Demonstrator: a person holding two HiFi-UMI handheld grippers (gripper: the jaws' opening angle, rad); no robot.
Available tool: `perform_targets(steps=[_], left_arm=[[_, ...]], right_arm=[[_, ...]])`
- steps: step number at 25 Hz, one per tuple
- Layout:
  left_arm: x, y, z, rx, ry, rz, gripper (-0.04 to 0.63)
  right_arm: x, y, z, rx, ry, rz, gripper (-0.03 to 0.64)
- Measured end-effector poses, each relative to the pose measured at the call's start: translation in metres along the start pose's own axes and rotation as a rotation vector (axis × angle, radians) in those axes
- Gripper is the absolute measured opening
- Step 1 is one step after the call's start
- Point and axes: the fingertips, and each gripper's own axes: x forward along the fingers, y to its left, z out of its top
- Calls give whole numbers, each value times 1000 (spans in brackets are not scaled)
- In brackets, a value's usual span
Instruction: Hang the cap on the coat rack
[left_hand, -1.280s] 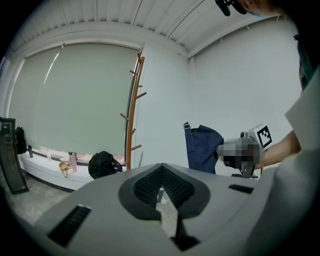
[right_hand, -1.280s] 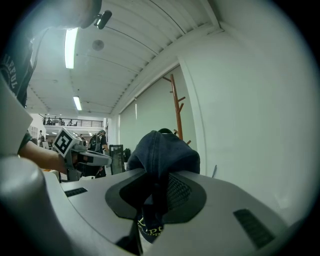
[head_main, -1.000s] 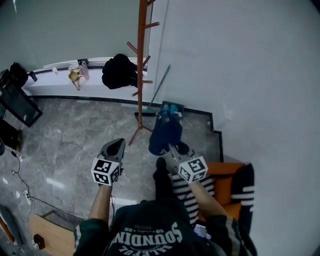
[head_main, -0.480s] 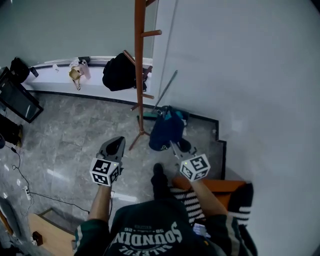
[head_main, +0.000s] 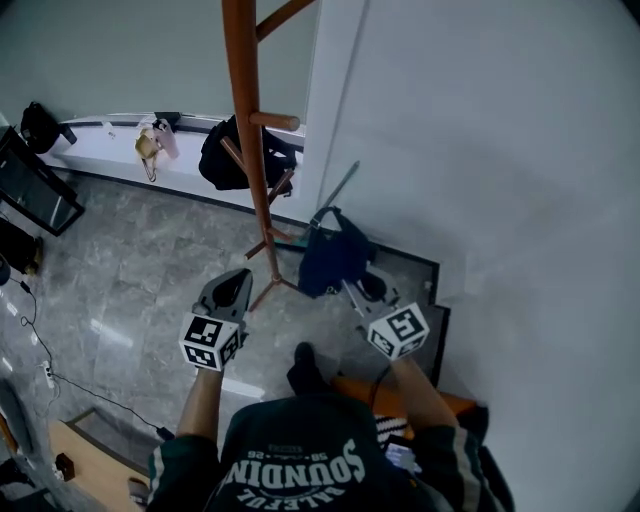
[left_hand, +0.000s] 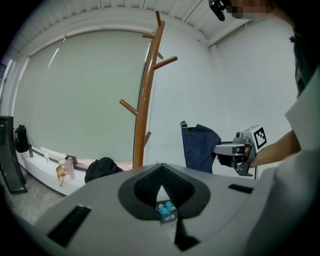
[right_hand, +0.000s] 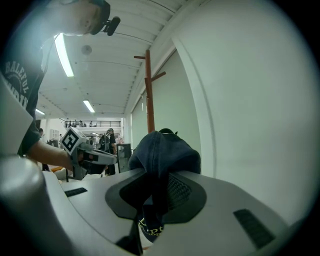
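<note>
The wooden coat rack rises just ahead, its pegs sticking out at several heights. A dark blue cap hangs from my right gripper, which is shut on its edge, a little right of the pole and lower than the near peg. In the right gripper view the cap bulges over the jaws, with the rack behind it. My left gripper is shut and holds nothing, left of the pole's base. The left gripper view shows the rack, the cap and the right gripper.
A black bag and small items lie on the white window ledge behind the rack. A thin rod leans in the corner. A white wall runs along the right. Dark equipment and cables sit at the left.
The view has drawn closer to the rack, whose pole now looms larger. The right gripper has carried the cap up and forward beside the pole. The left gripper has hardly moved.
</note>
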Motion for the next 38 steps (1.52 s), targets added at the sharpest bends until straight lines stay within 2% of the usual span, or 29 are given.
perform_targets(steps=[5, 15, 19, 27, 34, 38], left_arm=[[37, 13, 18, -11, 5, 27, 2], [69, 26, 26, -6, 7, 55, 1], [73, 35, 20, -6, 6, 53, 2], [68, 40, 36, 15, -33, 30, 2], [75, 54, 36, -8, -21, 14, 1], [80, 63, 32, 10, -22, 15, 2]], right_arm=[[22, -46, 21, 11, -1, 80, 57], [54, -69, 32, 12, -28, 192, 57], [63, -69, 33, -17, -18, 219, 56], [63, -64, 52, -77, -19, 270, 57], [81, -65, 47, -64, 25, 294, 57], [93, -66, 39, -54, 45, 310, 57]])
